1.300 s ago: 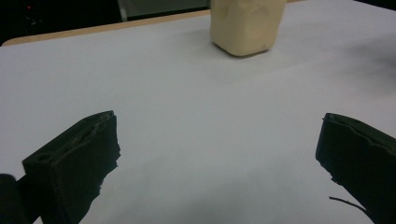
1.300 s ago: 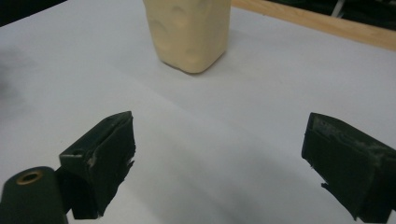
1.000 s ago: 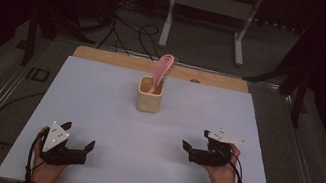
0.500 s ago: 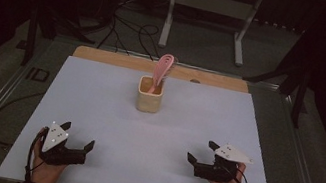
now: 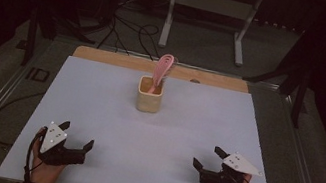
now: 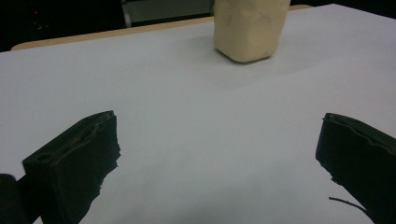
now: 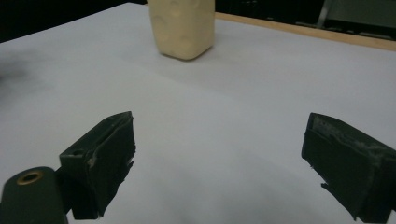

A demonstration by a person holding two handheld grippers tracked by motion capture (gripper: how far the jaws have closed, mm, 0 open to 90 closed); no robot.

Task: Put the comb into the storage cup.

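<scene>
A cream-coloured, square ceramic holder was seen standing upright toward the far middle of the white-topped table, with a pink plastic comb-like utensil leaning out of it. The left tool was held low at the near left corner, its jaws spread wide with nothing between them. The right tool was held at the near right corner, likewise spread wide and empty. Both were well apart from the holder, which was seen ahead in both gripper views.
</scene>
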